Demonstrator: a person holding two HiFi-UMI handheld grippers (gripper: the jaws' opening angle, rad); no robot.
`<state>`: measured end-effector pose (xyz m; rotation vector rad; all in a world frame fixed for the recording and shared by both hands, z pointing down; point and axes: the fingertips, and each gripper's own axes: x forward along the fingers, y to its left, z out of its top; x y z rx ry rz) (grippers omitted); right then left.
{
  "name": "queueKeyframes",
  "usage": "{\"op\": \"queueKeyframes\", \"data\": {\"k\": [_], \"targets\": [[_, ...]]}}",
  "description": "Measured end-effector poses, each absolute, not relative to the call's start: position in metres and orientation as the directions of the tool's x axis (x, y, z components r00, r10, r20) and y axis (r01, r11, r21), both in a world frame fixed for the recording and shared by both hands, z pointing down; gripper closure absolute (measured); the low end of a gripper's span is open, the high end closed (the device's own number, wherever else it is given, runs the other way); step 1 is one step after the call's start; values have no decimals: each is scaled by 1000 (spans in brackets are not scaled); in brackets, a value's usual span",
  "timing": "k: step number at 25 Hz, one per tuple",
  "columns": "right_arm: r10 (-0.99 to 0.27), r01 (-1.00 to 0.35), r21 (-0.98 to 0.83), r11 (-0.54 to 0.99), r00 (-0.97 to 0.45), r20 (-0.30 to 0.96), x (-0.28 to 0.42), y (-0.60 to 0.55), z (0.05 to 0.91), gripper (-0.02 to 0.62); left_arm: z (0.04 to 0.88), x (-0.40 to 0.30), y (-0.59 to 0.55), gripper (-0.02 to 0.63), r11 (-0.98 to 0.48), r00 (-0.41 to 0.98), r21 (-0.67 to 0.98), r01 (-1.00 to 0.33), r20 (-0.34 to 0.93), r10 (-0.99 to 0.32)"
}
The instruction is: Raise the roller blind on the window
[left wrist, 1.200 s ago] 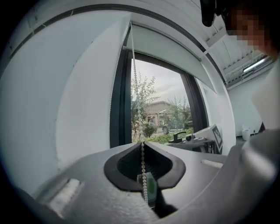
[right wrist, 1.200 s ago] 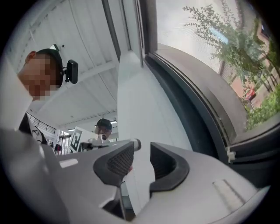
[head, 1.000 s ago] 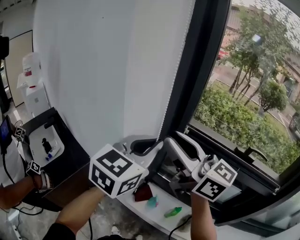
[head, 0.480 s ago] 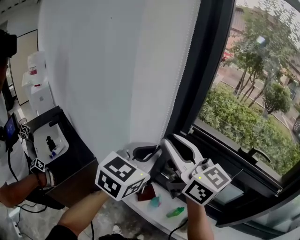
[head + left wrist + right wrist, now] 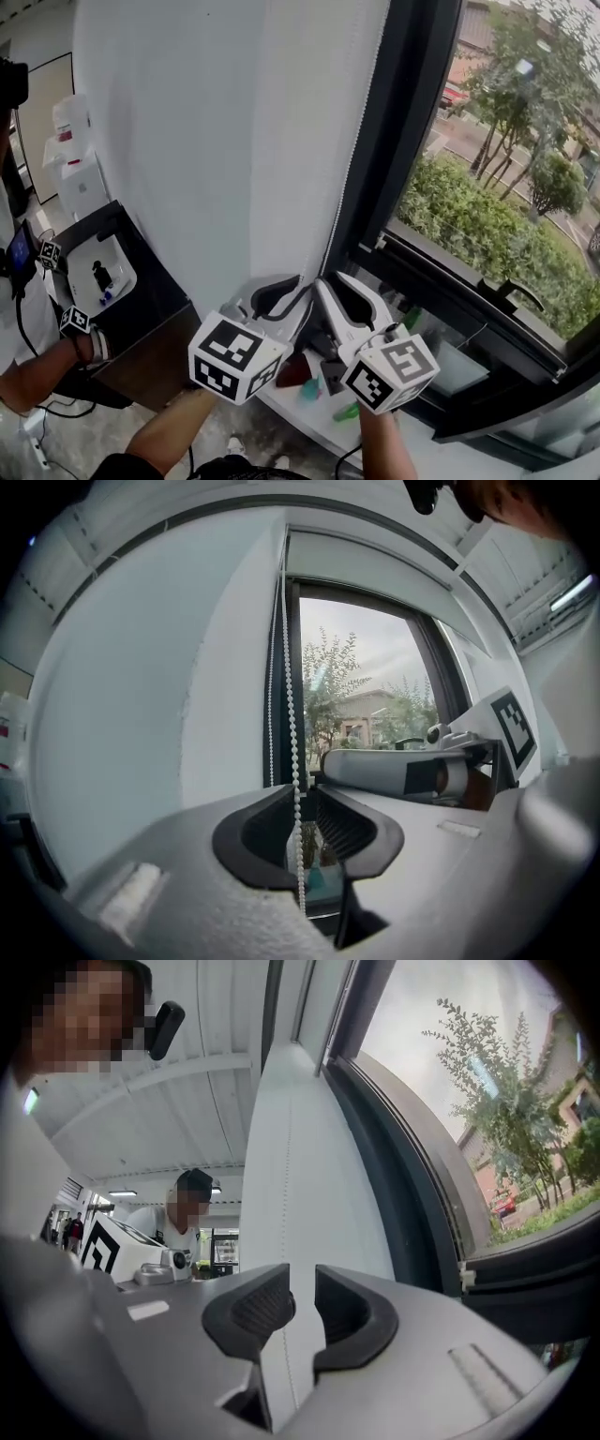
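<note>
Bead chain (image 5: 286, 667) btwn L gripper (image 5: 303, 808) jaws just opened, R gripper (image 5: 304, 1302) jaws apart, just narrowed, gripping nothing

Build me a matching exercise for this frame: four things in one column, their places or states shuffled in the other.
Things:
A. white bead chain
B. left gripper
C. small green bottle
D. green hedge

Places or states:
1. outdoors
2. jaws apart
3. lying on the white sill
4. hanging between two dark jaw pads

Pairs: A-4, B-2, C-3, D-1.

Note: the left gripper's jaws have just been opening. The chain runs between them unpinched.
</note>
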<state>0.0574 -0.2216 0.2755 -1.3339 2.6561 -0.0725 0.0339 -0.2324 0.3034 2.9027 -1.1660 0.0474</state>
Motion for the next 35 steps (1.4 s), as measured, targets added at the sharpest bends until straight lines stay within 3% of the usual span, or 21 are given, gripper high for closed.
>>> {"op": "queueKeyframes", "data": {"k": [14,19,35], "targets": [[-861,-853,-125,507,-509,-16,56,-207,339,552,340,24,-209,525,-665,665,22,-746,76,-743],[-890,-885,-97,455,-456,-19,60,-202,343,579,346,24,-207,601,-643,642,15,-766,75,-763],[-906,-905,-50,421,-423,16,53,-202,352,589,352,22,-212,603,-635,635,20,-772,63,-770]]}}
